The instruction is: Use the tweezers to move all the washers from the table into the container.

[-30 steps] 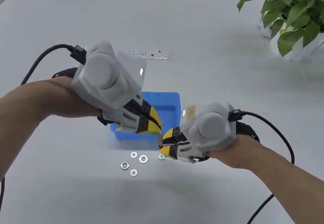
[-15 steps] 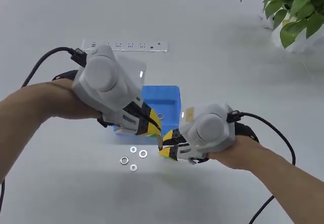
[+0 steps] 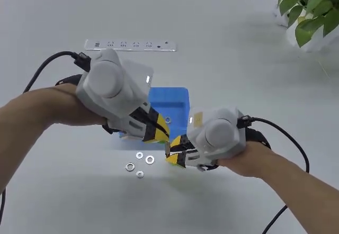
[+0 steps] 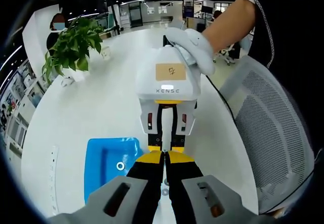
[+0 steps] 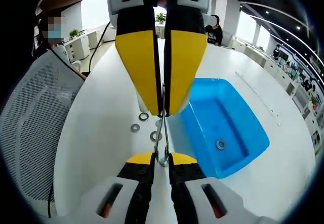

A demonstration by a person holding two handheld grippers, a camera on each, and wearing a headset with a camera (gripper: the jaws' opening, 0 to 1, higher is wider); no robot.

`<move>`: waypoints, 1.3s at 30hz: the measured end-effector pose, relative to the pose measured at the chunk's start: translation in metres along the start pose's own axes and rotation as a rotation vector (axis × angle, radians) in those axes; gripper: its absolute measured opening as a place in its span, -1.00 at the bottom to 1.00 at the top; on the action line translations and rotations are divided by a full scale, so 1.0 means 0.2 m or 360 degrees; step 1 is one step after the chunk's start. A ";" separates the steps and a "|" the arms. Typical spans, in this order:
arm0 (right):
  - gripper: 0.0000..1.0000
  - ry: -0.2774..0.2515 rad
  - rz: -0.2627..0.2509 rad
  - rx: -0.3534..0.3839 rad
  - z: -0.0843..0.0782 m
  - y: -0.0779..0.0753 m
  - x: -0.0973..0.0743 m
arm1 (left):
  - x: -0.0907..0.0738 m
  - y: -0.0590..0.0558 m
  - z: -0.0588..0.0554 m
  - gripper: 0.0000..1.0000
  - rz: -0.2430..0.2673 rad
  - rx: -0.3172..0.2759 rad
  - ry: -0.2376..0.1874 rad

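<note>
One small silver washer [image 3: 167, 120] lies in the blue plastic container [image 3: 175, 97]; four more washers [image 3: 150, 160] wait near-left on the white table [image 3: 222, 43]. The left gripper [image 3: 161, 131] and right gripper [image 3: 172, 154] both clamp thin metal tweezers [image 5: 163, 138].

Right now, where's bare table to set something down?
Free: the white tabletop between the blue plastic container, the white power strip and the green leafy plant. Crowded: near side of the container: four metal washers, left gripper and right gripper shut on thin metal tweezers.

Power strip [image 3: 130, 46], potted plant [image 3: 307, 6], mesh chair [image 4: 273, 133]
</note>
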State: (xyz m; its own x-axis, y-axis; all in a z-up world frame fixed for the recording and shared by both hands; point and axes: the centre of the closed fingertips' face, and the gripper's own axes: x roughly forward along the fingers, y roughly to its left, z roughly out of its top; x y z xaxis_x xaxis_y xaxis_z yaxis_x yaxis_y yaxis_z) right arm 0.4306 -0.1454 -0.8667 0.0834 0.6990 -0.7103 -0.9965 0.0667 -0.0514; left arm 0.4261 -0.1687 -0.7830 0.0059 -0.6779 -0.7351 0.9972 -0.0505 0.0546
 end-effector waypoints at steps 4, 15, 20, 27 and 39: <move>-0.74 0.0001 0.0002 0.0002 0.00 0.00 0.00 | 0.00 0.00 0.01 -0.90 -0.0009 -0.0004 -0.0015; -0.76 0.0004 0.0002 0.0000 -0.02 0.01 0.01 | 0.01 0.00 0.00 -0.90 -0.0011 -0.0016 -0.0007; -0.78 0.0013 0.0013 -0.0006 -0.02 0.01 0.01 | 0.01 0.00 0.00 -0.90 -0.0009 -0.0019 -0.0005; -0.80 0.0017 0.0017 -0.0006 -0.02 0.01 0.01 | 0.01 0.00 0.00 -0.90 -0.0010 -0.0020 -0.0003; -0.81 0.0022 0.0014 -0.0001 -0.01 0.01 0.00 | -0.01 -0.01 0.00 -0.90 -0.0005 -0.0017 0.0001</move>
State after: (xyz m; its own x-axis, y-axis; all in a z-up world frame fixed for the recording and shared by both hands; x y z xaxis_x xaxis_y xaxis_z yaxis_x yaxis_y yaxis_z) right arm 0.4282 -0.1460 -0.8684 0.0746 0.6896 -0.7203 -0.9971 0.0601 -0.0458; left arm 0.4246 -0.1682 -0.7814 0.0029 -0.6771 -0.7359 0.9980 -0.0446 0.0449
